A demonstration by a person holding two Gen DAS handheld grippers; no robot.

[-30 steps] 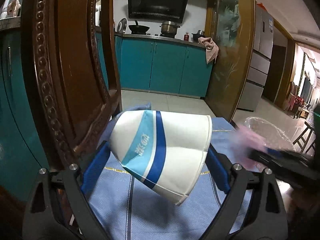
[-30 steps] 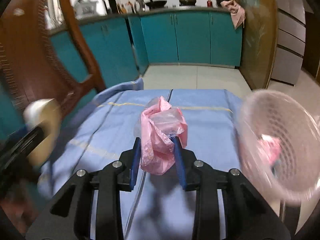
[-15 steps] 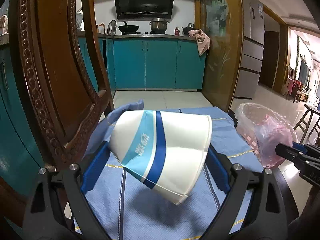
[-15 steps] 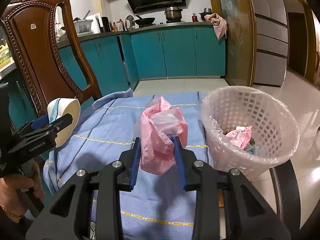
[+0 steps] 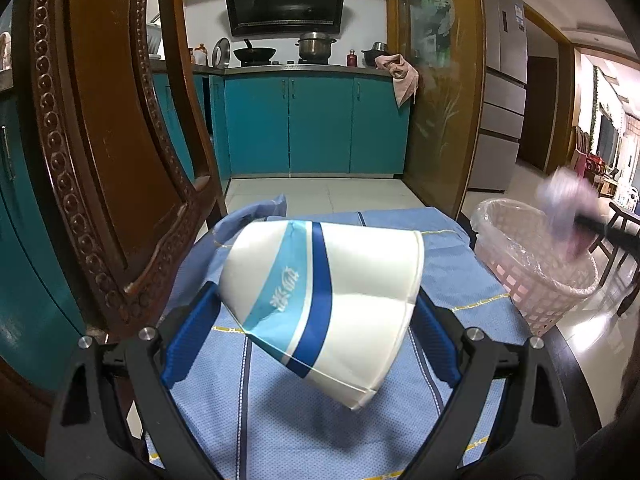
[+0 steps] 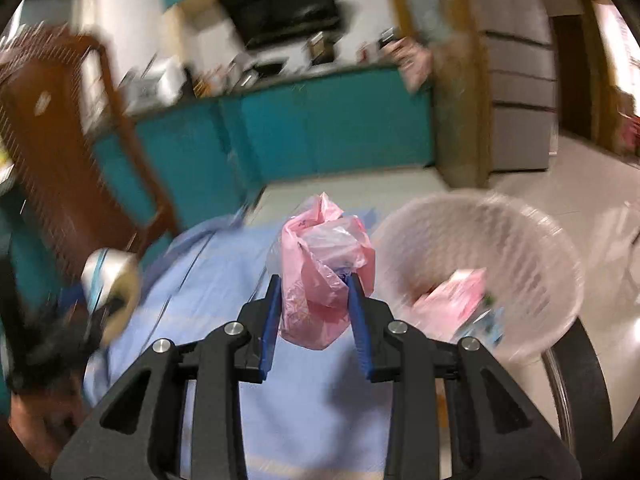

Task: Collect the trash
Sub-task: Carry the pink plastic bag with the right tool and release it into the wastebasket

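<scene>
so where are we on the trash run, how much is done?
Done: pink scrap already lies in the lined basket. In hand: left gripper clamps the paper bowl; right gripper clamps the pink bag beside the basket. Left: drop both in.

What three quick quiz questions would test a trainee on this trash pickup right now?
1. True or false: the left gripper holds a paper cup lying on its side.
2. What is the right gripper clamped on? A) pink plastic bag B) glass bottle C) spoon
3. Fill in: the white basket, lined with clear plastic, sits to the ____ of the bag in the right wrist view.

Key: 1 true; 2 A; 3 right.
</scene>
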